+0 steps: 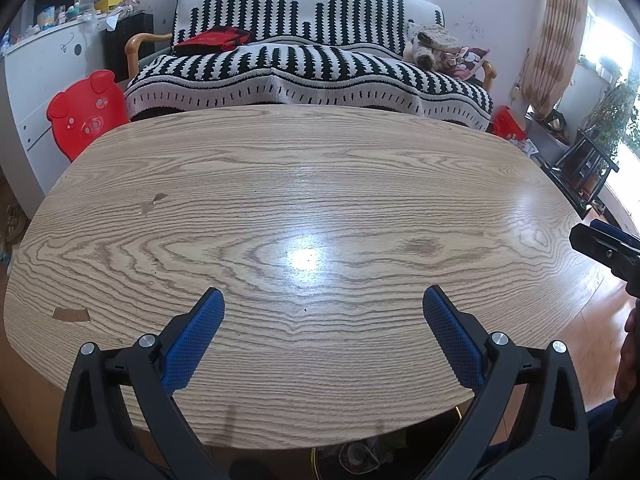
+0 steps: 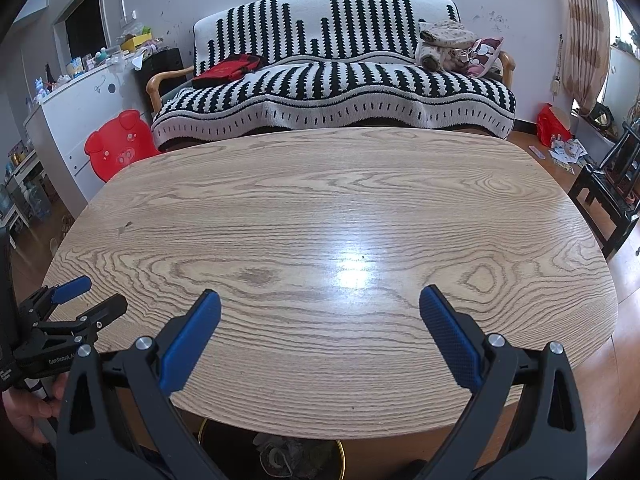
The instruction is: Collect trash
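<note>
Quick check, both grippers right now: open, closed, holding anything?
Left gripper: open, jaws wide apart, empty, over the oval wood-grain table.
Right gripper: open, empty.

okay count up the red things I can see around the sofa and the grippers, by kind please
Red pig-face stool: 1
Red cloth on the sofa: 1
Red bag on the floor: 1
Grippers: 2, left gripper, right gripper, both open
Total: 5

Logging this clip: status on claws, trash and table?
Left claw open, empty, over table. Right claw open, empty. No trash visible on the tabletop; bin under near edge holds crumpled waste. Nothing in the way.
</note>
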Demonstrator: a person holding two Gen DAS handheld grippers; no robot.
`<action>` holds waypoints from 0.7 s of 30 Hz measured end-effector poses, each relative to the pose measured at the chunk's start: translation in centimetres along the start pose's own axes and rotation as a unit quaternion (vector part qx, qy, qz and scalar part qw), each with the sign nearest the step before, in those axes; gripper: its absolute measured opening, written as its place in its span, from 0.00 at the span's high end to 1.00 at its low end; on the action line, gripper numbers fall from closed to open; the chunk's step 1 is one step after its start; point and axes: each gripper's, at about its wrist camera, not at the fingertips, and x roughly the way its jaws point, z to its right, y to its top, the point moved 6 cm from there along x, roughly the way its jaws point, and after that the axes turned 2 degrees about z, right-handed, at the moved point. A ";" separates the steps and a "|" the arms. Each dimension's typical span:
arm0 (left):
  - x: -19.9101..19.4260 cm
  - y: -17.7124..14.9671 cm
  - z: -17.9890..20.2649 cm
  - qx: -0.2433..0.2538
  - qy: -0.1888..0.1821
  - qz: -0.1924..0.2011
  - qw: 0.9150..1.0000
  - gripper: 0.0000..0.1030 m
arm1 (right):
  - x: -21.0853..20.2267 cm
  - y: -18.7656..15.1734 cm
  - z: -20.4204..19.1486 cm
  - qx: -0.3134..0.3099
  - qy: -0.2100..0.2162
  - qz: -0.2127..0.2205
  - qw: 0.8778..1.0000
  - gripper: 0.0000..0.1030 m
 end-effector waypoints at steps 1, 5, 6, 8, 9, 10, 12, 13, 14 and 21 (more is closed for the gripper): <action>0.0 0.0 0.0 0.000 0.000 0.000 1.000 0.06 | 0.0 0.0 0.0 0.000 0.000 0.000 1.000 0.07; 0.0 -0.1 0.0 0.000 0.000 0.000 1.000 0.06 | 0.0 -0.1 -0.1 0.001 0.001 -0.001 1.000 0.07; 0.0 -0.1 0.0 0.000 0.000 0.000 1.000 0.06 | 0.0 0.0 0.0 0.000 0.000 -0.001 1.000 0.07; 0.0 -0.1 0.0 0.000 -0.002 -0.001 1.000 0.06 | 0.1 0.1 0.0 -0.001 0.001 -0.002 1.000 0.07; 0.0 -0.1 0.0 0.000 -0.003 -0.001 1.000 0.06 | 0.1 0.1 0.0 -0.001 0.001 -0.001 1.000 0.07; 0.0 -0.2 0.0 0.000 -0.003 -0.001 1.000 0.06 | 0.1 0.1 0.0 -0.001 0.001 -0.001 1.000 0.07; 0.0 -0.2 0.0 0.000 -0.003 -0.001 1.000 0.06 | 0.0 0.0 -0.1 0.000 0.001 -0.001 1.000 0.07; 0.0 -0.2 0.0 0.000 -0.003 -0.001 1.000 0.06 | 0.0 0.0 -0.1 0.000 0.001 -0.001 1.000 0.07; 0.0 -0.2 0.0 -0.001 -0.003 -0.001 1.000 0.06 | 0.0 0.0 -0.1 0.000 0.001 -0.001 1.000 0.07; 0.1 -0.1 -0.1 0.000 0.005 -0.001 1.000 0.06 | 0.0 0.1 -0.1 -0.001 0.001 -0.002 1.000 0.07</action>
